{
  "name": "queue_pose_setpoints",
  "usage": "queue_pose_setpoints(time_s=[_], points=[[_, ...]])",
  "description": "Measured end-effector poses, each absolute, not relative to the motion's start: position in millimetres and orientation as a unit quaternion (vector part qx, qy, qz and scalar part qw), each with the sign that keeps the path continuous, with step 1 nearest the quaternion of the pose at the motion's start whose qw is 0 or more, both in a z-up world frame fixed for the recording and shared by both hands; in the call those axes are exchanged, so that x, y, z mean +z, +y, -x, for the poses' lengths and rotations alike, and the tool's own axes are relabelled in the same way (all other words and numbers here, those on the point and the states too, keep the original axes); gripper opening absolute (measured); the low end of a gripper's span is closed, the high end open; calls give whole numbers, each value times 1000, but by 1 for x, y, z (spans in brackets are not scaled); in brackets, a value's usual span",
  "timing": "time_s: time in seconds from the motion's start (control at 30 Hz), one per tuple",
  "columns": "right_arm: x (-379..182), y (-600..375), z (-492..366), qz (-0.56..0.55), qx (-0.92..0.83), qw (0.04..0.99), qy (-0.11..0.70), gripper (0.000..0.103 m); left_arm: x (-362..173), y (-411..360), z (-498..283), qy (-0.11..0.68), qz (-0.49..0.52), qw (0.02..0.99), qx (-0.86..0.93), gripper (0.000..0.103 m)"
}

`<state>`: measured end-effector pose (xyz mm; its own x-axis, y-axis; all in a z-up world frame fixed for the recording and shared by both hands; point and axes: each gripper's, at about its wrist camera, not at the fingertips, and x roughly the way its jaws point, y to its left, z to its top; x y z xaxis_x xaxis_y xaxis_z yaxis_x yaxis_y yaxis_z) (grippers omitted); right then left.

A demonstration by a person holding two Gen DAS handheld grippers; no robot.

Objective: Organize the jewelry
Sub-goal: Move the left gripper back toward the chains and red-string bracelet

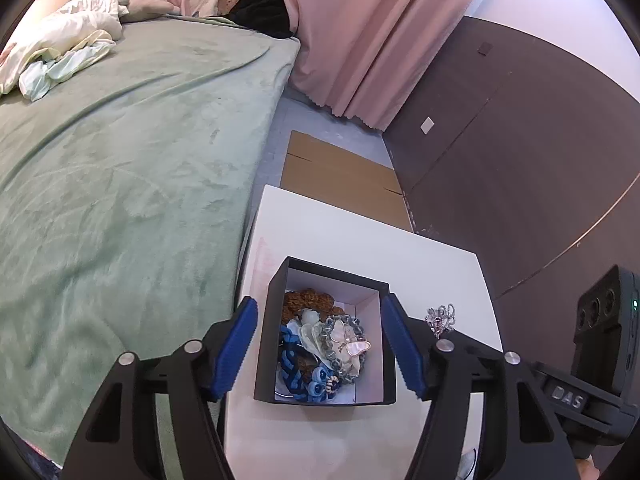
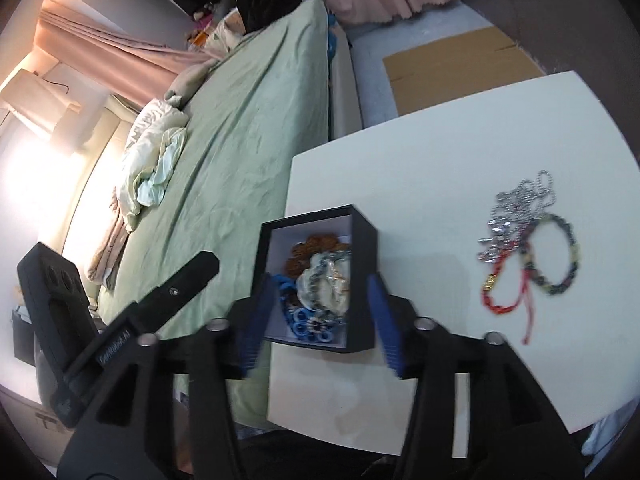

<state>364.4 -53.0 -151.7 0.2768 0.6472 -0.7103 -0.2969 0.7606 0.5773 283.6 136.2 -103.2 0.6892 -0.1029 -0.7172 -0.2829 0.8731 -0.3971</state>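
A black box with a white lining stands on the white table near its left edge. Inside lie brown beads, a blue braided piece, a grey bead bracelet and a pearly butterfly clip. My left gripper is open, its blue pads flanking the box without touching it. My right gripper is open too, the same box showing between its fingers. To the right on the table lie a silver chain, a dark bead bracelet and a red cord bracelet.
A bed with a green blanket runs along the table's left side, crumpled bedding at its far end. Flat cardboard lies on the floor beyond the table. Pink curtains and a dark panelled wall stand behind.
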Motion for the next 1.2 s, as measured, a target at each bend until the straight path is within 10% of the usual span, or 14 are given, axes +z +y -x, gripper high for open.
queue_pose_setpoints(time_s=[0.33, 0.67, 1.2], points=[[-164, -126, -353, -209, 254, 796, 508, 64, -102, 107, -291, 400, 209, 892, 26, 68], [-163, -171, -338, -227, 229, 812, 486, 74, -98, 70, -299, 401, 166, 901, 0, 94], [-171, -241, -332, -269, 199, 819, 467, 91, -103, 12, -324, 427, 132, 893, -49, 91]])
